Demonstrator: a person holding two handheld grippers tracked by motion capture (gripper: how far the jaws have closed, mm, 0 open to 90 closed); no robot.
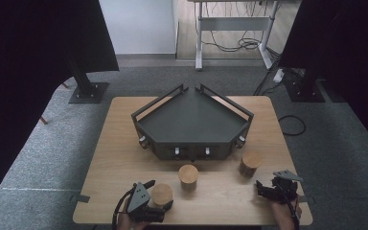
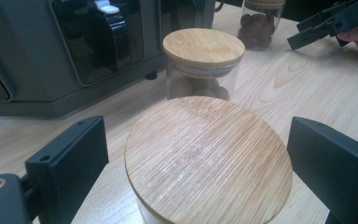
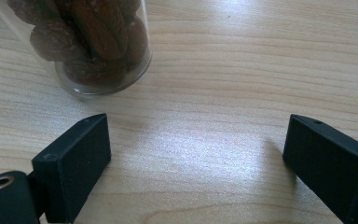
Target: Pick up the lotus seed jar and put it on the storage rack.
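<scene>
Now straddling nearest bamboo-lidded jar [image 2: 208, 161] with left claw [image 1: 154, 195] spread, untouching; right claw [image 3: 196, 158] spread, empty; next: pinch.

I see the near-left glass jar [image 1: 162, 195] standing upright on the table's near edge, its round bamboo lid [image 2: 208, 158] on flat. My view hides what is inside it.

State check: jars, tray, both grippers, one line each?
Near jar: upright, wooden lid on, between the left gripper's jaws, gaps on both sides.
Middle jar: upright, lid on.
Right jar: upright, lid on, brown pieces inside.
Tray: bare inside.
Left gripper: open around the near jar.
Right gripper: open, nothing between the jaws.
</scene>
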